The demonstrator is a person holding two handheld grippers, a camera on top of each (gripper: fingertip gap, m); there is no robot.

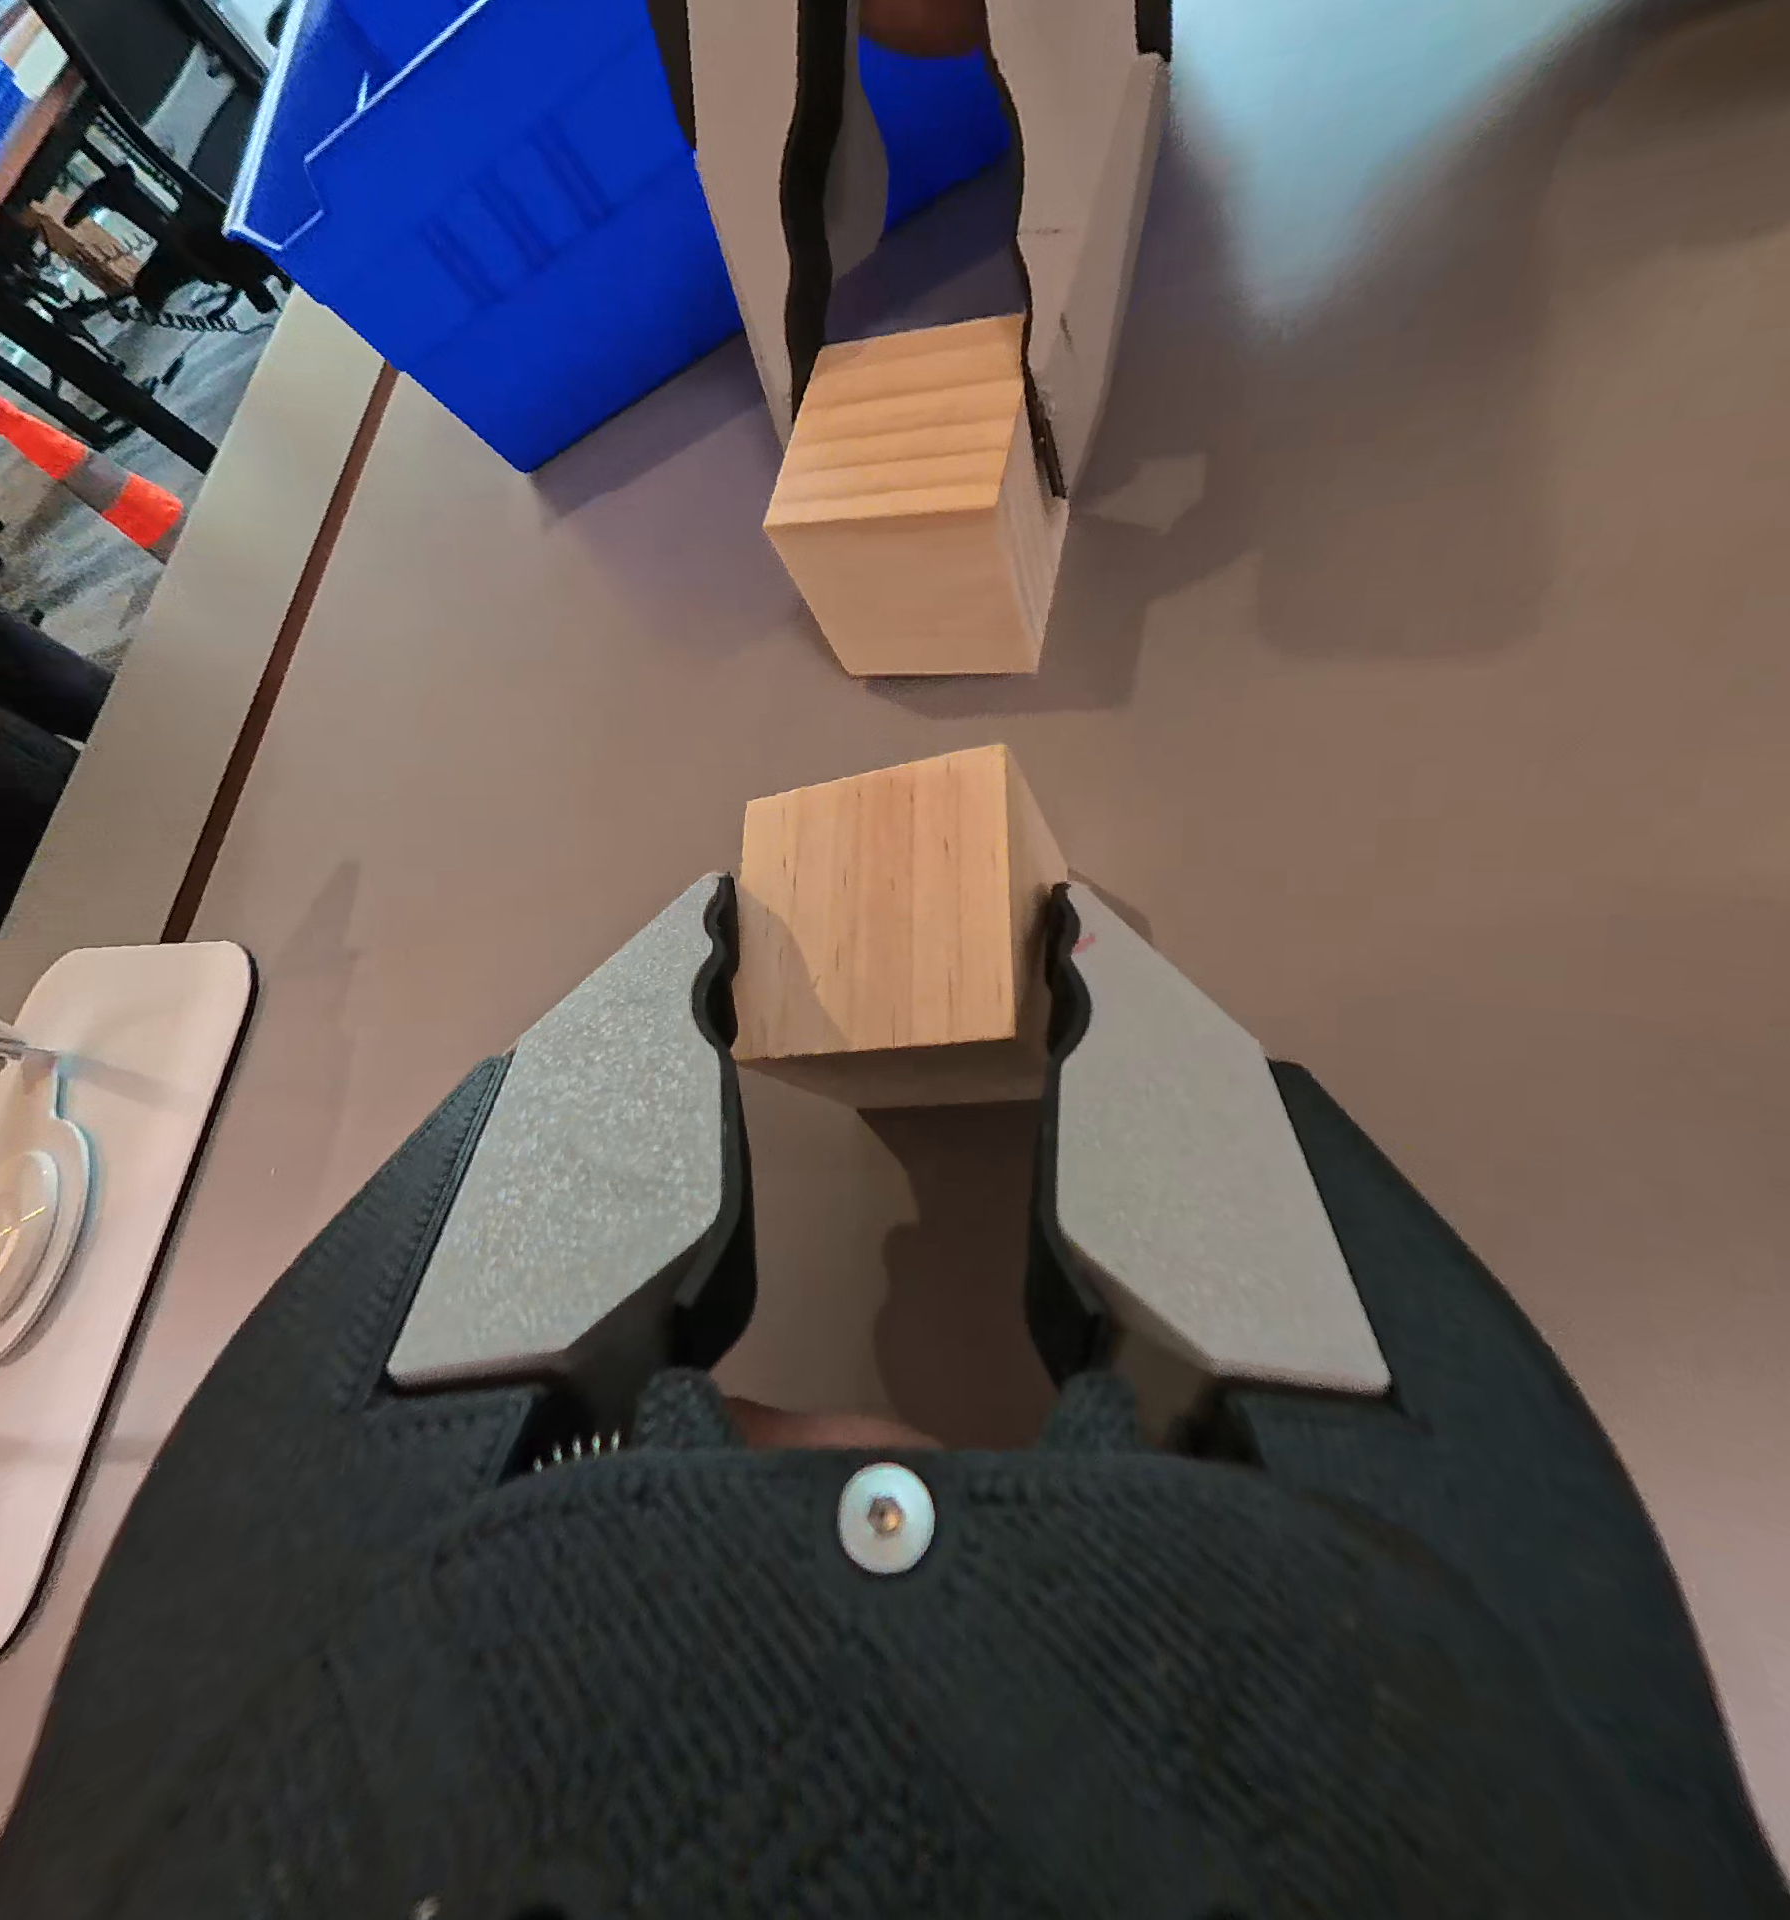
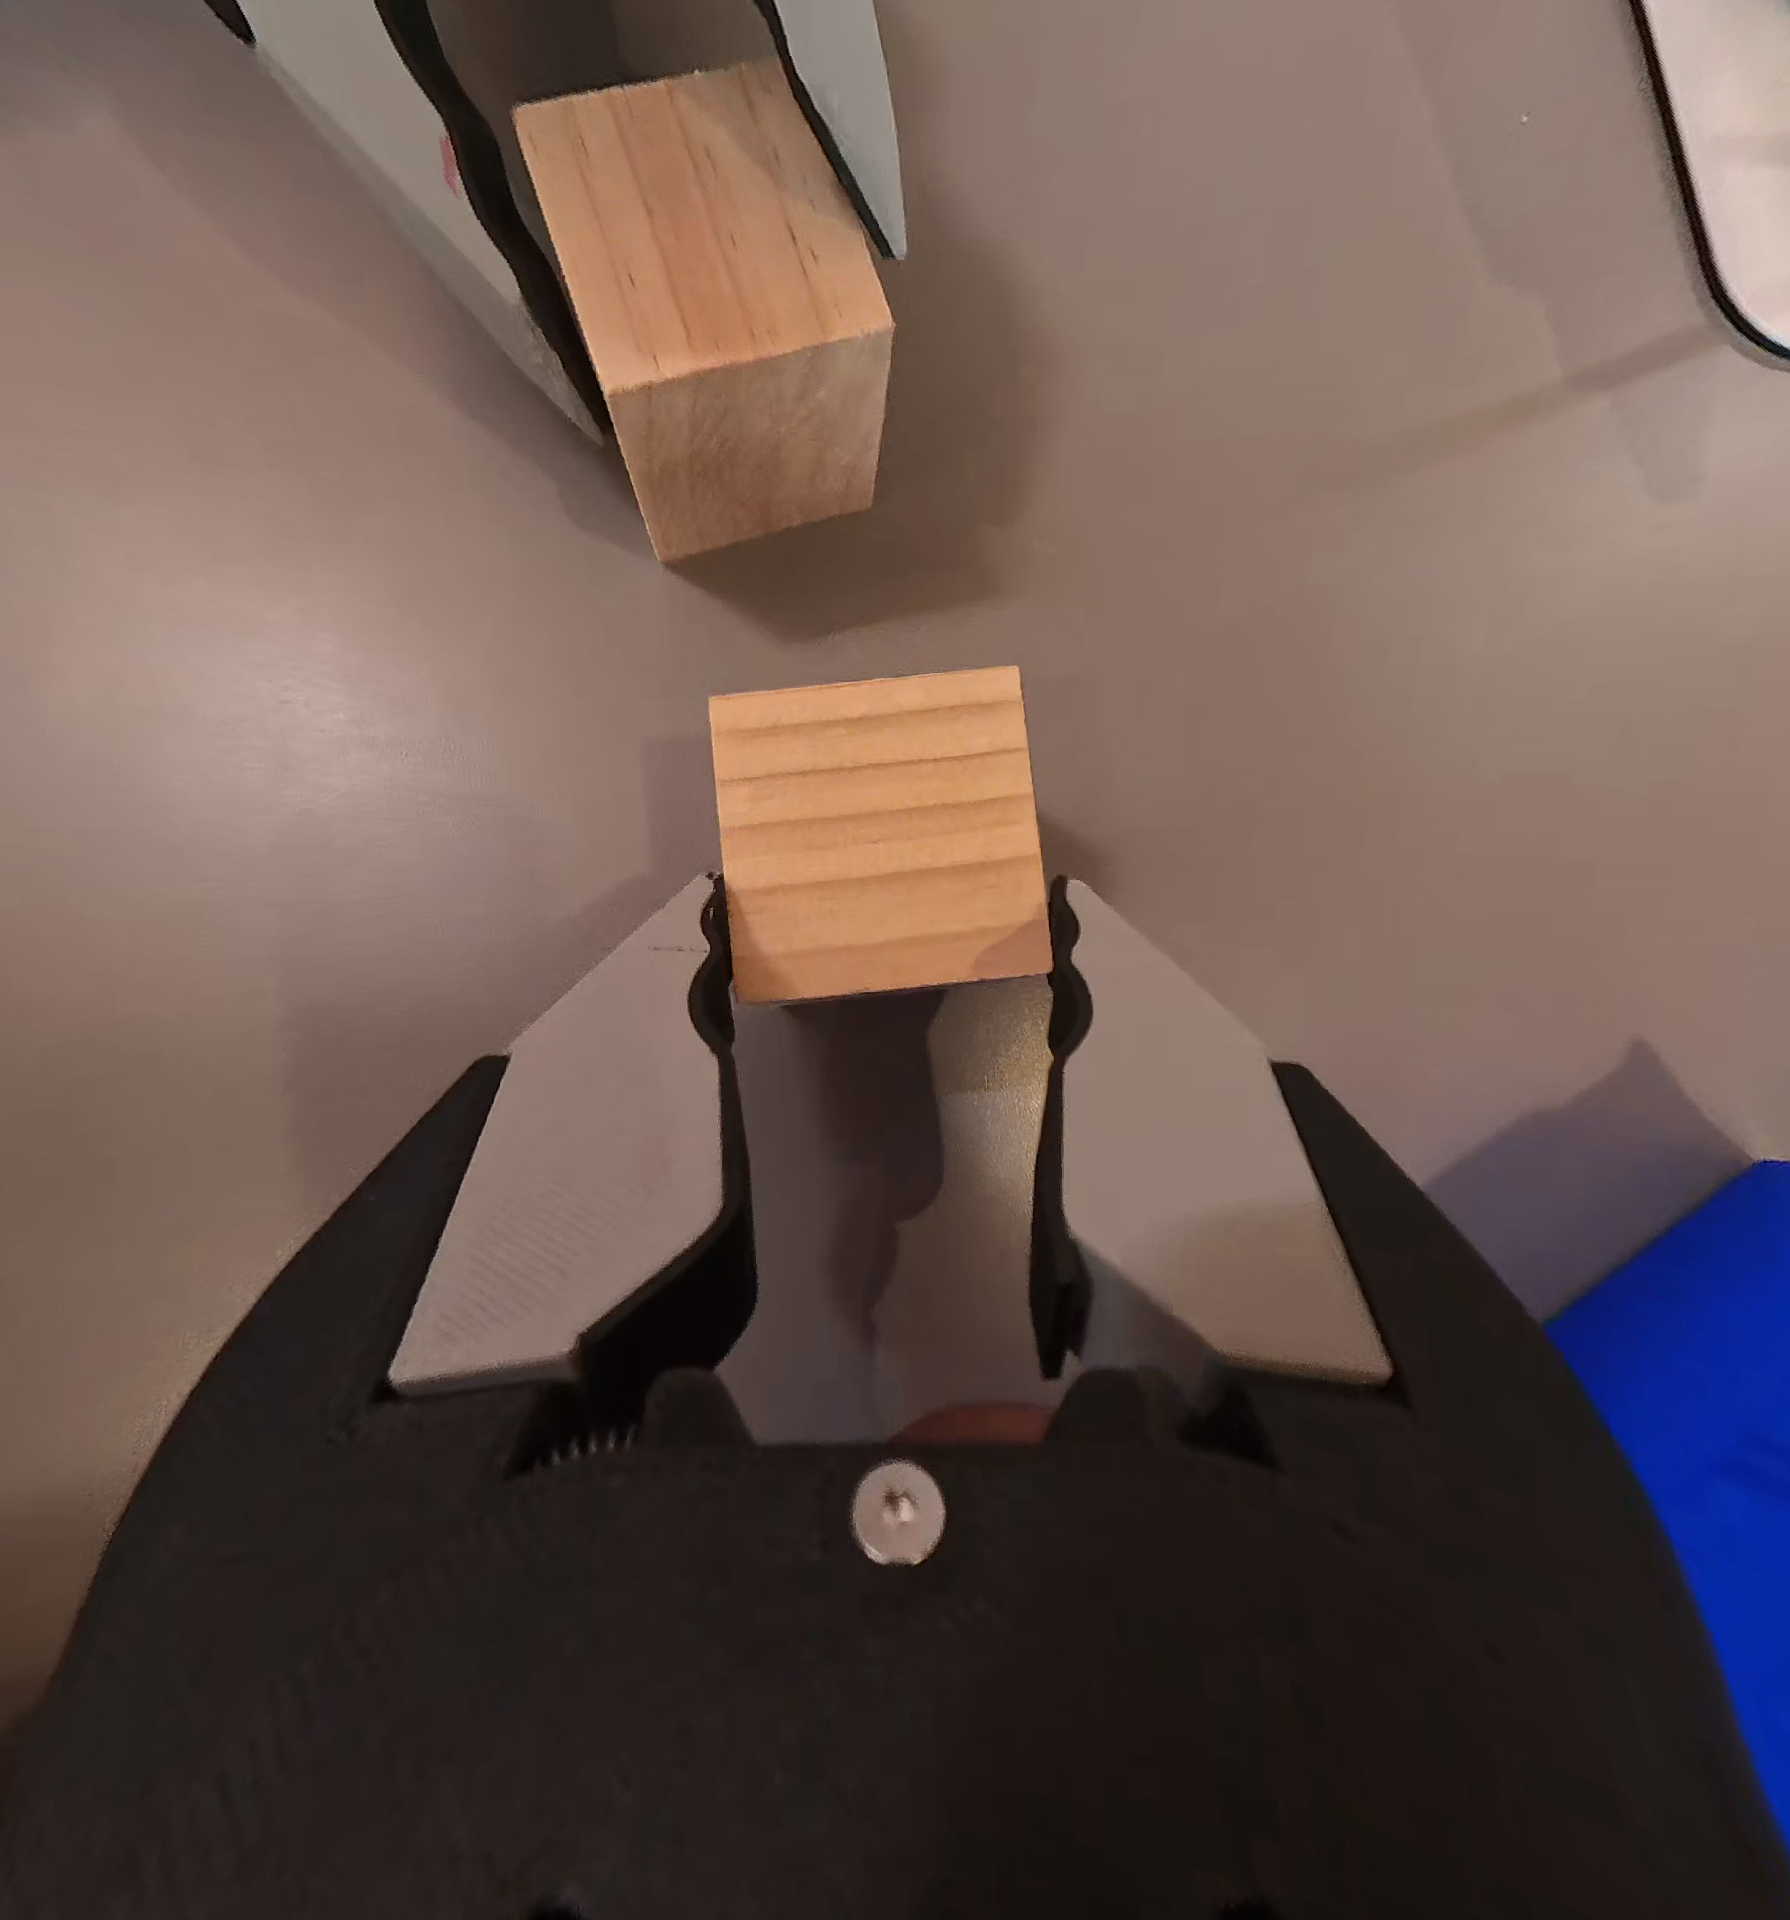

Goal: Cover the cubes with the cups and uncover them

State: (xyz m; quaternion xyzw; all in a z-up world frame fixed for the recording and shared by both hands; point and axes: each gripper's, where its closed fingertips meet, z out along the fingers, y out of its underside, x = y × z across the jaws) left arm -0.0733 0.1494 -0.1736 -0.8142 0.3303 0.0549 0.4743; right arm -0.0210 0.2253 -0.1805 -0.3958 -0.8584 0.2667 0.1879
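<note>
Traffic cone [image 1: 75, 468] in left view only

Two wooden cubes [image 1: 886, 914] [image 1: 906, 488], two grippers [image 1: 891, 971] [image 2: 883, 951], one blue bin [image 1: 496, 218], one white pad [image 1: 80, 1226]

Office-like workroom, grey table [image 1: 1390, 935], blue plastic bins [image 1: 517, 239], black desk frames, carpet floor [image 1: 195, 364]

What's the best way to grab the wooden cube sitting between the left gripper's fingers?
Probably by its two opposite side faces, coming down from above. The cube has flat, parallel sides, so each pad can seat flush without slipping. The left gripper straddles it that way now, one finger on each side.
</note>
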